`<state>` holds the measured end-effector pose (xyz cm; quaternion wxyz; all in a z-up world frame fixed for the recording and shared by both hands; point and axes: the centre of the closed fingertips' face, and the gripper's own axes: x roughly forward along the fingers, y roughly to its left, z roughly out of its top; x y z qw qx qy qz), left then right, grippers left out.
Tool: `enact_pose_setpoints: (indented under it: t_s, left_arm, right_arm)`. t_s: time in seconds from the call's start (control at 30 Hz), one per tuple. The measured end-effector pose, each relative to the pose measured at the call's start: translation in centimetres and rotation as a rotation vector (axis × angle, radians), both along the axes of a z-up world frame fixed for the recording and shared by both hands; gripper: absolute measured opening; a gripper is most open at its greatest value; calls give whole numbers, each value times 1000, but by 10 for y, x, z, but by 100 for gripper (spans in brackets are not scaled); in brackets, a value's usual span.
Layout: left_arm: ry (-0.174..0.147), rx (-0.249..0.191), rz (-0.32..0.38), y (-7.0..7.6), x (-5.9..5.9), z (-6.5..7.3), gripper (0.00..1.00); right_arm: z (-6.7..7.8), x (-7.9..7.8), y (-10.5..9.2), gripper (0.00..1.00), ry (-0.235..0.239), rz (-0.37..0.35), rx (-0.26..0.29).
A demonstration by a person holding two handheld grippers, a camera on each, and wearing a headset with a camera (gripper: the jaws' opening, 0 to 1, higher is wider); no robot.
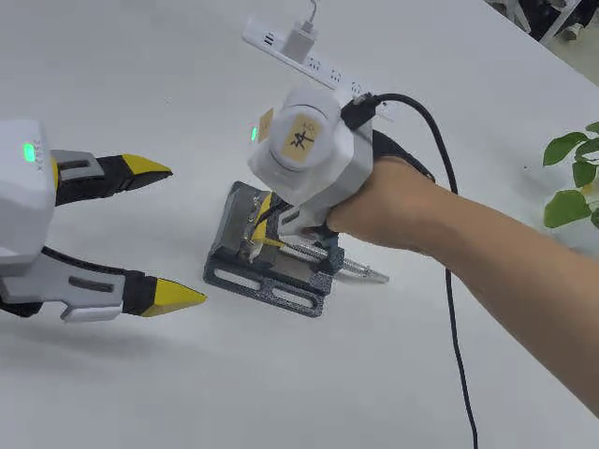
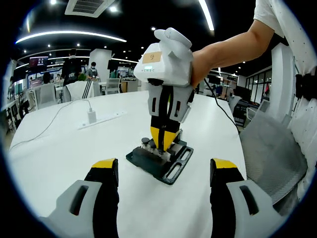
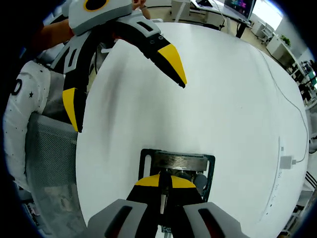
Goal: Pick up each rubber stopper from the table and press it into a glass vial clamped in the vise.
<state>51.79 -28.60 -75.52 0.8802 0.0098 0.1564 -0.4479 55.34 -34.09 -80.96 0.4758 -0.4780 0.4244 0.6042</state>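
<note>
The right gripper point(image 1: 255, 243) is held nearly vertical above the vise point(image 1: 281, 281), its fingers pointing straight down into the clamping gap. The move is judged to turn on this relation: the glass vial point(image 2: 145, 144) stands upright in the vise, so its long axis is matched by the downward line of the fingers. Pressing is therefore taken to call for a straight push down and no sideways sweep.

In the left gripper view the vial is seen just beside the yellow fingertips, on their left, with a dark top. Whether that top is a seated rubber stopper cannot be told. The right gripper's fingers are drawn close together, with only a thin seam between the tips in the right gripper view. Whether a stopper is pinched there is hidden by the fingers themselves.

The right hand point(image 1: 388, 206) is wrapped around the gripper body from the side, with the wrist bent down over the vise.

The left gripper point(image 1: 187, 234) is held level and well apart from the vise, to its left, with its fingers spread wide and nothing between them. The right gripper is plainly the nearer one. The vise rests flat on the white worktop point(image 1: 140, 84), with its screw handle point(image 1: 360, 271) pointing away from the left gripper.
</note>
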Motion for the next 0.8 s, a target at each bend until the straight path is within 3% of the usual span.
enact_pose_setpoints:
  t_s: [0.1, 0.13, 0.2, 0.37, 0.5, 0.8]
  left_arm:
    - [-3, 8, -8, -1, -3, 2, 74]
    - [-6, 15, -13, -1, -5, 4, 74]
    - [-12, 21, -13, 0, -7, 7, 74]
    - [-19, 25, -3, 3, -11, 12, 74]
    - [-24, 31, 0, 4, -14, 14, 74]
    - [-28, 53, -3, 6, -19, 17, 74]
  right_arm:
    - [1, 0, 0, 0, 6, -20, 12]
    - [2, -1, -1, 0, 18, -72, 16]
    - [2, -1, -1, 1, 6, -50, 19]
    - [3, -2, -1, 2, 3, -96, 35]
    - [4, -2, -2, 2, -9, -91, 50]
    - [4, -2, -3, 2, -24, -125, 119]
